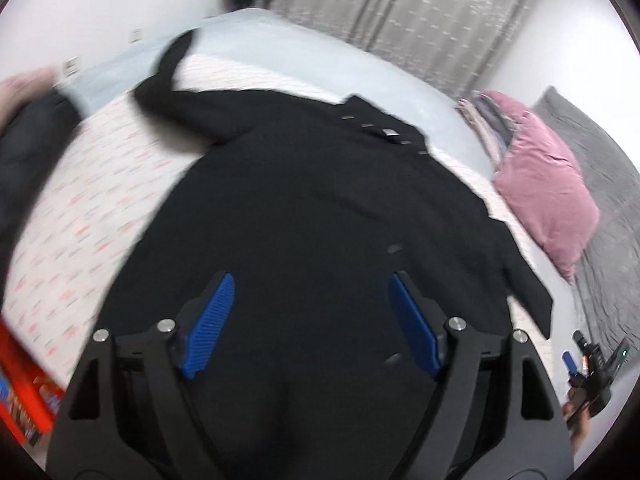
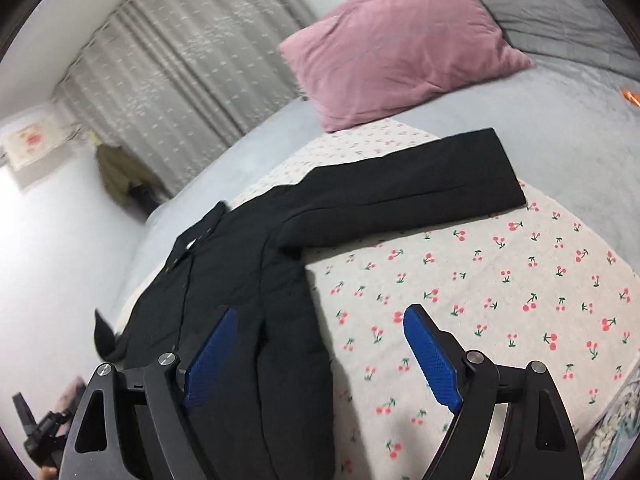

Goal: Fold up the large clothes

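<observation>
We have the black coat spread flat on the cherry-print sheet that covers the bed, collar toward the curtain and one sleeve stretched out toward the pink pillow. The other sleeve runs off toward the far side in the left view.

Our judgement is that the folding proper has not started: the body lies open and both sleeves are out. To do this step well, we should take each sleeve near its cuff, pinch only the top layers, and carry it across the body in one flat sweep so no crease bunches at the shoulder. We should keep the hem square before halving the length.

The left gripper hangs above the middle of the coat, tilted downward, its jaws wide apart with nothing between the blue pads. The right gripper hovers over the coat's edge nearest the spread sleeve, also angled down, jaws wide and empty, one pad over cloth and the other over the sheet.
</observation>
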Tool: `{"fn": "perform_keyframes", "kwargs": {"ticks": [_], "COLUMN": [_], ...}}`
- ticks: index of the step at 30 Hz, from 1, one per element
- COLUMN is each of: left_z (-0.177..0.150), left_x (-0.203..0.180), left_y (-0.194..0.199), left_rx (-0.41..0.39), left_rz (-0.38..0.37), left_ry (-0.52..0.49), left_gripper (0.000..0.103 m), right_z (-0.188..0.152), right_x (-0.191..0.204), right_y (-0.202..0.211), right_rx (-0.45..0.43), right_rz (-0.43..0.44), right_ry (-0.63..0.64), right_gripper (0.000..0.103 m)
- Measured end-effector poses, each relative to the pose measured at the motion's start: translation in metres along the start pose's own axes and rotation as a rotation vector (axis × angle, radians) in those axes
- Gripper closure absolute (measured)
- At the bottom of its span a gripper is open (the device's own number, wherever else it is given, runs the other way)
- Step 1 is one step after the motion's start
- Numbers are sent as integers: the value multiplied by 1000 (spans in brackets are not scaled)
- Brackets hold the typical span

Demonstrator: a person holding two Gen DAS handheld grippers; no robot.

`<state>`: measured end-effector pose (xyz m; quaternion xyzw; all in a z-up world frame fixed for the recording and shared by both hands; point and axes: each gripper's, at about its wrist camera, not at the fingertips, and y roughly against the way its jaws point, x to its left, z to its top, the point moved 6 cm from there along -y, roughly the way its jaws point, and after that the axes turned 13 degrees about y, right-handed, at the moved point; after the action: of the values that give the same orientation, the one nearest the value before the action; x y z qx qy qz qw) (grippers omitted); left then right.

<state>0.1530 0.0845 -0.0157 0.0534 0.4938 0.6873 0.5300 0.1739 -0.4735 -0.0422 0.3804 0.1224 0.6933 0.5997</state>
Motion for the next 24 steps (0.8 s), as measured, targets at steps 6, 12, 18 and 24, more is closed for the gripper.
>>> {"fn": "perform_keyframes", "kwargs": {"ticks": [6, 12, 18, 24], "left_z": [16, 4, 17, 18], "left_x": [-46, -14, -9, -6], "left_y": [-74, -148, -161, -172], "left_rx": [-27, 131, 124, 133], "left_rz": [-35, -7, 31, 64], "left_ry": [-73, 57, 79, 91], "left_gripper": [13, 13, 13, 13], "right_z": [16, 9, 31, 72], "right_x": [27, -40, -122, -171], "right_y": [4, -78, -122, -158], "right_rx": [-205, 33, 34, -59], "right_rz": [-35, -66, -98, -159], "right_ry": [175, -39, -292, -388], "right_gripper": [0, 0, 0, 13]}}
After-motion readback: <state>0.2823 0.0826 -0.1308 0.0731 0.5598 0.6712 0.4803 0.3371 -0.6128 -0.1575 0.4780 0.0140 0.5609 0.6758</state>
